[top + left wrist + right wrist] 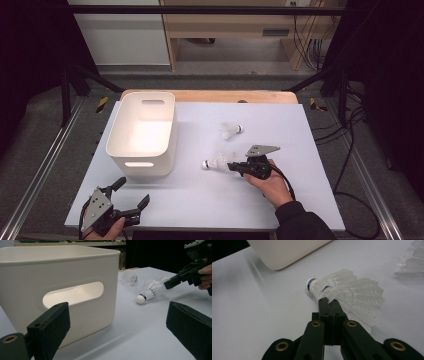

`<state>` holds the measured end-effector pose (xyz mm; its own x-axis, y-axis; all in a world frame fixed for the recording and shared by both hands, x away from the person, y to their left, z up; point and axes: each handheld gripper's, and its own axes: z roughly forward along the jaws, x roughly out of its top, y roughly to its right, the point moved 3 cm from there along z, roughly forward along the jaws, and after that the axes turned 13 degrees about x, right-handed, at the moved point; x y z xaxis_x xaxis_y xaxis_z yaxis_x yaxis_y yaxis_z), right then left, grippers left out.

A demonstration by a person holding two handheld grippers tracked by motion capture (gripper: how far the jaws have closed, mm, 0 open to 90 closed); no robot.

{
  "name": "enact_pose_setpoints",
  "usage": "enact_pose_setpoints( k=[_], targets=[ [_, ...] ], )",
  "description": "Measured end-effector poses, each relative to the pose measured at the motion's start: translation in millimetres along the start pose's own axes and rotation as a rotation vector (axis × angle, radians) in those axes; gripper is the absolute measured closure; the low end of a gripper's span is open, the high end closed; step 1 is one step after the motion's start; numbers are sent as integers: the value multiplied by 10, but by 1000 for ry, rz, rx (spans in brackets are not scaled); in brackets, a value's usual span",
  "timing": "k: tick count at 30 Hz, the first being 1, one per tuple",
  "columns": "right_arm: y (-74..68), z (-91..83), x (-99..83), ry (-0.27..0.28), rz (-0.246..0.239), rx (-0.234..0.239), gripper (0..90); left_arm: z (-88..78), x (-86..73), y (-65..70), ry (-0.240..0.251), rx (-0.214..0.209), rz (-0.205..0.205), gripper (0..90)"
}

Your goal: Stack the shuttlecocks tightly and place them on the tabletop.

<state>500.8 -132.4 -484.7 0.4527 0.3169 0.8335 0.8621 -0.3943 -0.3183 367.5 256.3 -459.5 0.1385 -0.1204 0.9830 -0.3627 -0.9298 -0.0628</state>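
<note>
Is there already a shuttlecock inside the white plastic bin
No, the white plastic bin holds nothing, and both white feathered shuttlecocks, the far one and the near one, lie on the table beside it.

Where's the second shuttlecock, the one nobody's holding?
In the high view the loose shuttlecock lies on the white table, right of the white bin and beyond the shuttlecock that the right gripper pinches.

The left gripper holds its two black jaws wide apart, with nothing between them. Behind the left jaw stands a white rectangular plastic bin with an oval handle hole. To the right, on the pale table, lies a white feather shuttlecock. The right gripper has its closed tip on the skirt. A second shuttlecock lies farther away.
</note>
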Motion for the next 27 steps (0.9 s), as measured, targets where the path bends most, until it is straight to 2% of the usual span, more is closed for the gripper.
enact_pose_setpoints(
  k=[12, 20, 27],
  targets=[
    [-26, 85, -4, 3, 1, 30, 900, 2, -1, 8, -2, -3, 3, 53],
    [-35, 100, -5, 10, 3, 37, 900, 3, 1, 15, -1, -4, 4, 53],
    [-31, 111, -13, -6, -1, 29, 889, 5, -2, 19, -3, -7, 5, 53]
  ],
)
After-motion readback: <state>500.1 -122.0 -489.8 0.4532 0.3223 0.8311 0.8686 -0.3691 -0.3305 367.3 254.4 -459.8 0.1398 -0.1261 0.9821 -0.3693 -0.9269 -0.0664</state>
